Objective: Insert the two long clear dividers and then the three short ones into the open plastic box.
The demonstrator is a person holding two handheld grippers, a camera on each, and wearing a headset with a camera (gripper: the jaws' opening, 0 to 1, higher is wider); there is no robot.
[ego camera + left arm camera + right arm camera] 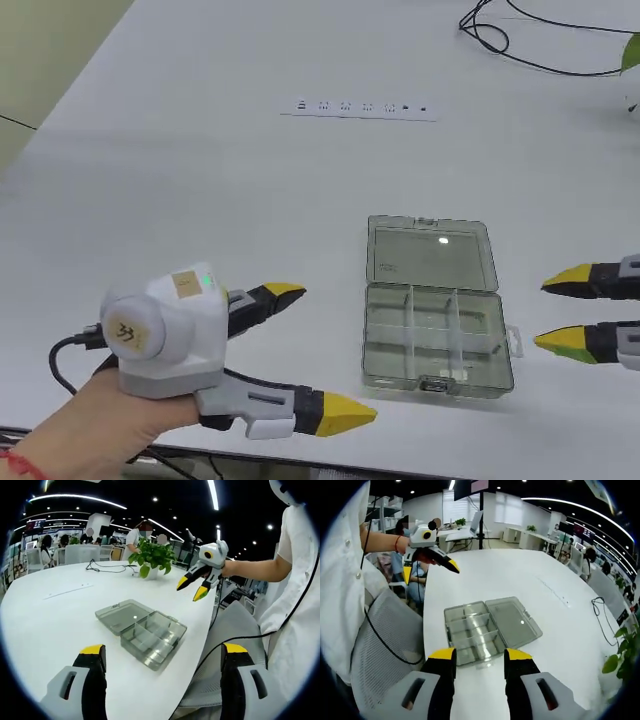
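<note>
The clear plastic box (435, 345) lies open on the white table, its lid (430, 255) flat behind the base. Clear dividers (440, 322) stand inside the base and split it into several compartments. My left gripper (315, 350) hovers open and empty to the left of the box, near the table's front edge. My right gripper (555, 312) is open and empty just right of the box. From the left gripper (163, 650), the box (142, 627) lies ahead, with the right gripper (197, 582) beyond it. The right gripper (481, 655) faces the box (490, 627), and the left gripper (427, 550) is beyond.
A white power strip (360, 107) lies further back on the table, and a black cable (520, 45) loops at the far right. A potted plant (152, 557) stands on the table. A mesh chair (385, 630) sits at the table's near edge. People stand in the background.
</note>
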